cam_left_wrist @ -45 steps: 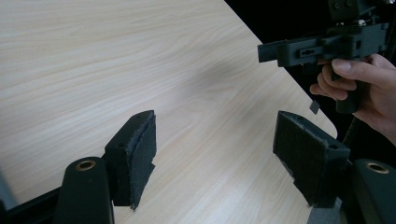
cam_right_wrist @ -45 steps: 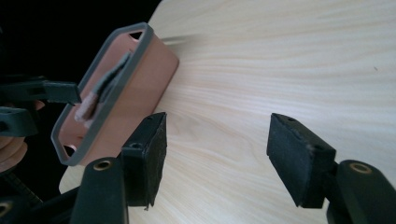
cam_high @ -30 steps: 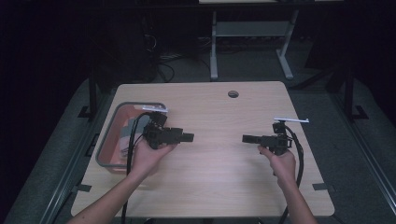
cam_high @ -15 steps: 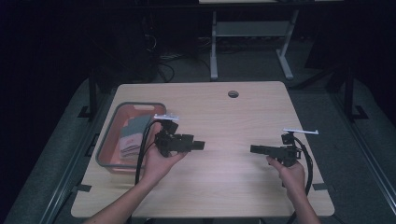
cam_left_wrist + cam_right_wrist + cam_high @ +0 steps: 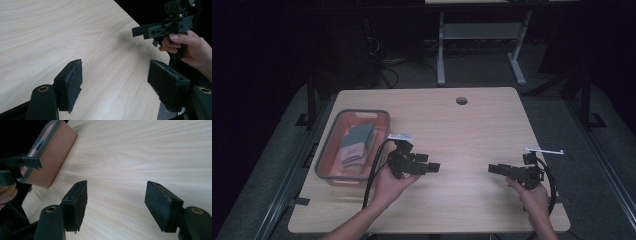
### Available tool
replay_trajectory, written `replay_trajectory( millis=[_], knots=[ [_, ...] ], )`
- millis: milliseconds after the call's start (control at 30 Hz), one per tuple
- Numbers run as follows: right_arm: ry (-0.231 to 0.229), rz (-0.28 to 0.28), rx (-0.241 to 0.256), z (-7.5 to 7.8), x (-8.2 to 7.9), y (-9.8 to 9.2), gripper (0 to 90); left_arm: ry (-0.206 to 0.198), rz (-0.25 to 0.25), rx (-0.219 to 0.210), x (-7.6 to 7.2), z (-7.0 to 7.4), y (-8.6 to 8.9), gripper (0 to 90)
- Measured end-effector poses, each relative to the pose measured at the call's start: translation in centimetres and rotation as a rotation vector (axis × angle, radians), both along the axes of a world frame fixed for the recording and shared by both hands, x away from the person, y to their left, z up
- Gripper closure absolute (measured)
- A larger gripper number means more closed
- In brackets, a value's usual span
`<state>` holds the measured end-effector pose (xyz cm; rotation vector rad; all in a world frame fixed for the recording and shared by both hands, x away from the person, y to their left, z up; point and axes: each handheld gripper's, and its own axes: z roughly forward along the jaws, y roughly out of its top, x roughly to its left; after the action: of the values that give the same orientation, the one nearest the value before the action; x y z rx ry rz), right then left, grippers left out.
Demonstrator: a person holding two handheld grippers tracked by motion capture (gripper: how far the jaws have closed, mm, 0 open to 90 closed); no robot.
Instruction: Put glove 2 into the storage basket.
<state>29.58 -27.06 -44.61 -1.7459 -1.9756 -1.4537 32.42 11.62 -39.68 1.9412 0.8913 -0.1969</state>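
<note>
The folded cloths [image 5: 356,145], judged soft, light and limp, lie in the basket [image 5: 328,148] at the counter's [image 5: 472,130] left, best pinched across the folded edge, while the left hand-held gripper [image 5: 435,167] and right hand-held gripper [image 5: 492,169] are held released, empty.

Two matte-black hand-held grippers: the left hand-held gripper [image 5: 433,167] and the right hand-held gripper [image 5: 493,168] each end in two blocky jaws faced with frayed dark padding, pinned by brass-ringed pivots. A looping black cable trails from each, and a thin pale plate tops each body. The person's forearms are bare, without sleeves.
</note>
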Motion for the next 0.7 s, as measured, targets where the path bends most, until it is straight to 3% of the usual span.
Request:
replay_trajectory(
  millis=[133,367,433,600,700],
  knots=[
    [0.005,-0.003,-0.003,-0.5,-0.6,-0.4,32.8,0.004,-0.007,-0.018,-0.5,-0.7,-0.2,27.2],
    [-0.009,-0.006,-0.018,-1.5,-1.9,-0.8,32.7,-0.001,-0.026,-0.013,-1.9,-2.3,-0.6,26.9],
    [-0.017,-0.004,-0.014,-1.7,-2.3,-0.9,32.5,-0.033,-0.027,0.006,-2.4,-2.5,-0.8,27.0],
    [-0.021,0.0,-0.011,-2.1,-3.2,-1.1,31.8,-0.067,-0.037,0.02,-3.3,-2.9,-0.9,27.0],
    [-0.03,0.005,-0.01,-2.3,-3.7,-1.1,30.8,-0.062,-0.041,0.007,-3.7,-3.4,-0.9,27.0]
  ],
)
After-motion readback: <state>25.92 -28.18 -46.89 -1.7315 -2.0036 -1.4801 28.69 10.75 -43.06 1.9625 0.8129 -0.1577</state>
